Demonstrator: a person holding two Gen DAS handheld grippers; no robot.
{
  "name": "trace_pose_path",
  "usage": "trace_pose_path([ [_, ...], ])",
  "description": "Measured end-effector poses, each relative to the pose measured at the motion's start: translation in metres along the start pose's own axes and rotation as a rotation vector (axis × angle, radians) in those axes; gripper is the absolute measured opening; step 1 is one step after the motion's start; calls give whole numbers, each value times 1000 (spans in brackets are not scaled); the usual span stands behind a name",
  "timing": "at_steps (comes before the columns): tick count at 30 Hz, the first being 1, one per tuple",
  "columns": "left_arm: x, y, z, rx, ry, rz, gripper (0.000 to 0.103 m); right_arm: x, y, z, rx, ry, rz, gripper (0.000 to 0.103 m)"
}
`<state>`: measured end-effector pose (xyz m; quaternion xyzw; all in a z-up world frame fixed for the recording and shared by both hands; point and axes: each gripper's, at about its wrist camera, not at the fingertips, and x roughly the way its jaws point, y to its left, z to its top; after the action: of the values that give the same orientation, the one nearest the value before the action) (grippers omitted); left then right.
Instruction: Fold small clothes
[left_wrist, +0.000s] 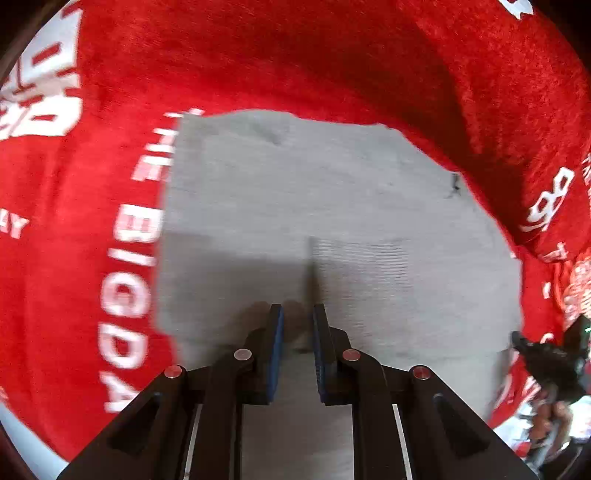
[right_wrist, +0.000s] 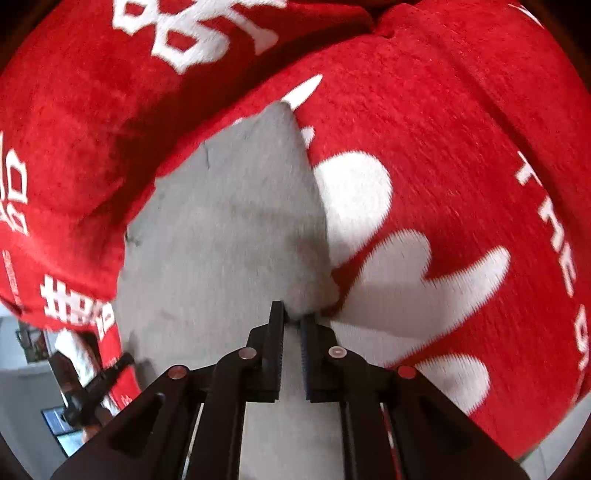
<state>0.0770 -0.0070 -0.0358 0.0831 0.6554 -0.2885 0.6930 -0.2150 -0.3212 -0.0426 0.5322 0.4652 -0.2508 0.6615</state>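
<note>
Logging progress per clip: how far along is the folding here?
Mid-fold. The grey cloth already shows a crease line, so one fold looks made. Both the left tool and right tool pinch its near edge over the red blanket. Finishing the fold and setting it down flat remain.
</note>
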Motion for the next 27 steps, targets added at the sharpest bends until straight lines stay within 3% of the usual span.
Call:
trace_pose_path([
  [3,-16,13,0,3,-19,47,17,-21,8,-9,-54,-44,-14,16],
  [5,-23,14,1,8,-29,47,17,-33,8,-4,-60,-90,-13,30],
  [6,-26,10,2,14,-39,43,17,-36,6,5,-52,-110,-16,44],
  [7,-28,6,2,22,-45,39,17,-36,4,13,-41,-121,-22,48],
  [11,-19,-24,8,76,-49,25,17,-20,4,57,-11,-148,-10,48],
  [15,-1,-49,11,108,-35,33,17,6,8,91,3,-113,10,48],
  [17,9,-57,12,116,-25,50,18,17,14,98,-31,-80,-6,38],
  [18,13,-59,12,119,-21,63,18,21,22,99,-70,-58,-24,8],
  [22,19,-65,12,129,-20,103,18,6,52,95,-277,-134,-187,7],
  [27,28,-68,18,125,-27,127,18,22,33,98,-266,-98,-253,7],
])
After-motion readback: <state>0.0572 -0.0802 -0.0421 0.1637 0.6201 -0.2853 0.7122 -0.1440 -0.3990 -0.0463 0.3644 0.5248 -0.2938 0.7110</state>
